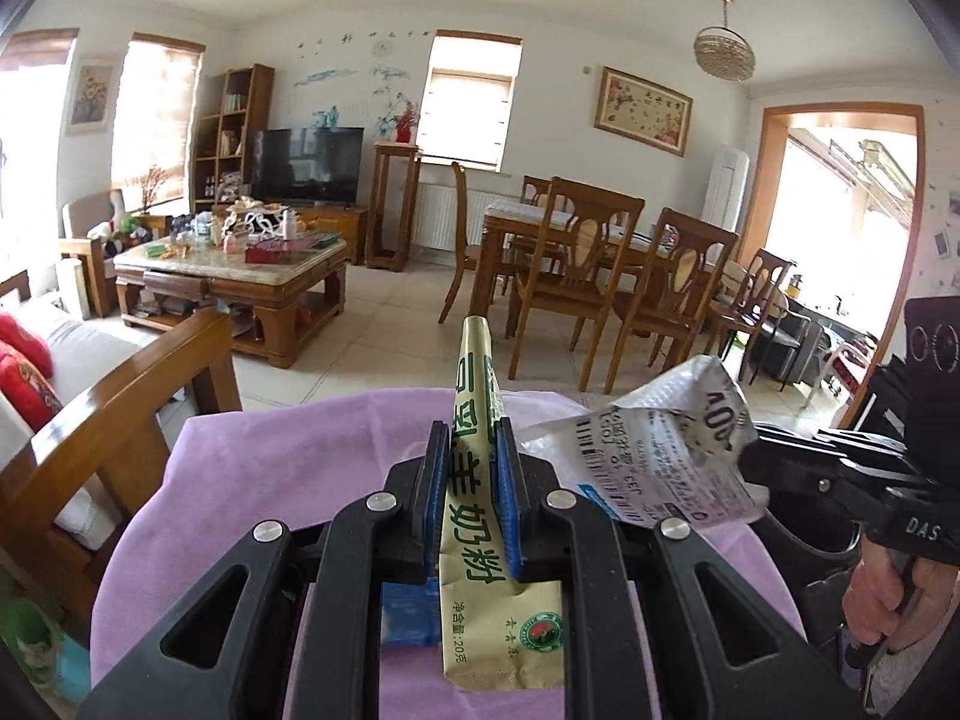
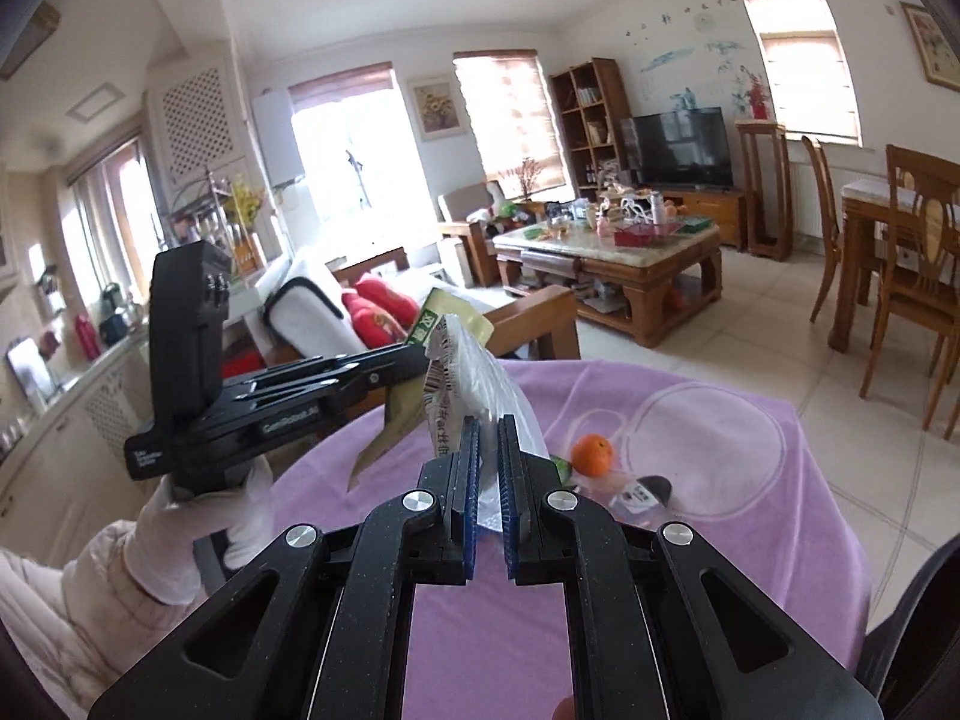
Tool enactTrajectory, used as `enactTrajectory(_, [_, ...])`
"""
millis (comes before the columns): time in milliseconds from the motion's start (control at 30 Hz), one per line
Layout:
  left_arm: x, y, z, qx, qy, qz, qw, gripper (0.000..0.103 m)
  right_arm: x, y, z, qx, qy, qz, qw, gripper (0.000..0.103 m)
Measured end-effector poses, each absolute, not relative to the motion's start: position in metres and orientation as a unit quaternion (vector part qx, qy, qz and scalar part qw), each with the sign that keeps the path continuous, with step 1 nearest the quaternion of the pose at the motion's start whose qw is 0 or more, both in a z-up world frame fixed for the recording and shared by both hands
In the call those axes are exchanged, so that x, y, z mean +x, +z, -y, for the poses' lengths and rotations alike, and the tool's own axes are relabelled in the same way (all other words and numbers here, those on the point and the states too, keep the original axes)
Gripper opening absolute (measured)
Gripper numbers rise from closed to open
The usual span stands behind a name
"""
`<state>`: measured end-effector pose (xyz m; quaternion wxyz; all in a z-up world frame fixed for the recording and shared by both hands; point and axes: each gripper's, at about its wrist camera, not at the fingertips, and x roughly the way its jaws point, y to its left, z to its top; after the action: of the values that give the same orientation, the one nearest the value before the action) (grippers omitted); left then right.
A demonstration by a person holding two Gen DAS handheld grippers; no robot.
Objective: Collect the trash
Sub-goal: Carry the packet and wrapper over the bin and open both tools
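Note:
My left gripper (image 1: 472, 456) is shut on a gold sachet (image 1: 474, 504) with green print, held upright above the purple tablecloth (image 1: 288, 468). My right gripper (image 2: 491, 450) is shut on a crumpled silver-white wrapper (image 2: 462, 384), also held above the cloth. In the left wrist view the silver wrapper (image 1: 666, 456) hangs from the right gripper (image 1: 747, 456) just right of the sachet. In the right wrist view the gold sachet (image 2: 447, 315) sticks up from the left gripper (image 2: 420, 360) behind the wrapper.
A small orange (image 2: 592, 454) and a dark wrapper piece (image 2: 645, 491) lie on the purple cloth (image 2: 690, 420). A wooden sofa arm (image 1: 120, 396) stands at the left. A cluttered coffee table (image 1: 234, 276) and dining chairs (image 1: 576, 276) stand beyond.

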<state>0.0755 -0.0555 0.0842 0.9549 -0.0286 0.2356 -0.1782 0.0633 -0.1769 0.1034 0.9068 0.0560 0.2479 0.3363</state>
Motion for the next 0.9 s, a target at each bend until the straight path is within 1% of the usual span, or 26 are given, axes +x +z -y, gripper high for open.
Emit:
enactTrajectory(167, [0.044,0.091,0.12,0.003,-0.23,-0.225,0.947,0.016,0.024,0.108,0.251,0.092,0.304,-0.231,0.919,0.007])
enactTrajectory(367, [0.032,0.085,0.192,0.019,-0.287,-0.228,0.93,0.016,-0.018,0.1,0.341,0.123,0.242,-0.218,0.937,0.007])
enactTrajectory(600, [0.035,0.066,0.27,0.032,-0.346,-0.245,0.905,0.016,-0.056,0.073,0.446,0.162,0.167,-0.213,0.949,0.007])
enactTrajectory(900, [0.048,0.037,0.335,0.021,-0.386,-0.282,0.878,0.016,-0.092,0.021,0.543,0.213,0.083,-0.223,0.948,0.007])
